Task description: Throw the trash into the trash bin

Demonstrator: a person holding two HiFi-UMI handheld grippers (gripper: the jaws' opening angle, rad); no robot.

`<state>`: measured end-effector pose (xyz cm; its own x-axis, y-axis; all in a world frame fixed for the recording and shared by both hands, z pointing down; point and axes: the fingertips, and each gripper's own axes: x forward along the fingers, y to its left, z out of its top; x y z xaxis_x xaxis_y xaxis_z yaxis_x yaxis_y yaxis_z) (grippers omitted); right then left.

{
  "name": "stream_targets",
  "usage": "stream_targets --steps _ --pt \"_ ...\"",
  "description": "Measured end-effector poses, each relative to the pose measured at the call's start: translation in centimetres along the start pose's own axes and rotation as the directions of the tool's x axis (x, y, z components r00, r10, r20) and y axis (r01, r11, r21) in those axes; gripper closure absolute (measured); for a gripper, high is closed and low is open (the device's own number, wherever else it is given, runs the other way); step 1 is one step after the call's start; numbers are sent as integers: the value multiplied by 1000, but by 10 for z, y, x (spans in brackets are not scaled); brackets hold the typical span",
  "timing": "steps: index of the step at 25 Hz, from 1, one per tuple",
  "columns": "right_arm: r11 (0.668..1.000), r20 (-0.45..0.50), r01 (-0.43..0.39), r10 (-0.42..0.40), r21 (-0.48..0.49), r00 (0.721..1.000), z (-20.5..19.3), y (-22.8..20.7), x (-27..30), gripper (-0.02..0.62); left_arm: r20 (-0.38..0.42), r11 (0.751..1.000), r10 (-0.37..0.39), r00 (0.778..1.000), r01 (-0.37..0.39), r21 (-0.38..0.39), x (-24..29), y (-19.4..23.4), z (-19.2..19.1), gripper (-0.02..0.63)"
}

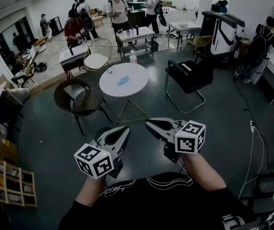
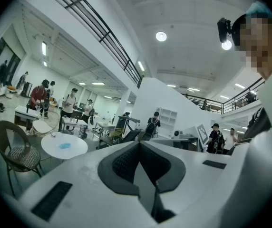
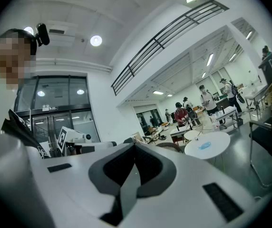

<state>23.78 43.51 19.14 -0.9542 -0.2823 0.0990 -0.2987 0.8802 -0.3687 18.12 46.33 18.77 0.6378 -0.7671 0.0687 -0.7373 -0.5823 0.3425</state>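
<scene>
A small blue piece of trash (image 1: 123,81) lies on the round white table (image 1: 138,86) ahead of me. It also shows as a blue piece (image 2: 64,146) in the left gripper view and a blue piece (image 3: 204,146) in the right gripper view. Both grippers are held close to my body, well short of the table. My left gripper (image 1: 124,129) is shut with nothing between its pads (image 2: 126,163). My right gripper (image 1: 149,124) is shut too, and nothing is in it. A dark round shape (image 1: 102,132) on the floor is half hidden under the left gripper; I cannot tell whether it is the bin.
A dark wicker chair (image 1: 82,99) stands left of the table, a black cantilever chair (image 1: 189,75) to its right and a white wire chair (image 1: 98,56) behind it. A bottle (image 1: 133,57) stands beyond the table. Several people work at desks at the back. A cable (image 1: 249,152) runs over the floor at right.
</scene>
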Motion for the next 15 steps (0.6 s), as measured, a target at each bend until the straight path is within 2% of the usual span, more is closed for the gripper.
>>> stream_targets --steps 11,15 --pt "998 -7 62 -62 19 998 3 -13 105 561 -30 998 -61 998 60 -35 -21 97 23 600" --pt "996 15 69 -70 57 997 5 -18 128 561 -33 997 -76 997 76 8 -27 119 26 600"
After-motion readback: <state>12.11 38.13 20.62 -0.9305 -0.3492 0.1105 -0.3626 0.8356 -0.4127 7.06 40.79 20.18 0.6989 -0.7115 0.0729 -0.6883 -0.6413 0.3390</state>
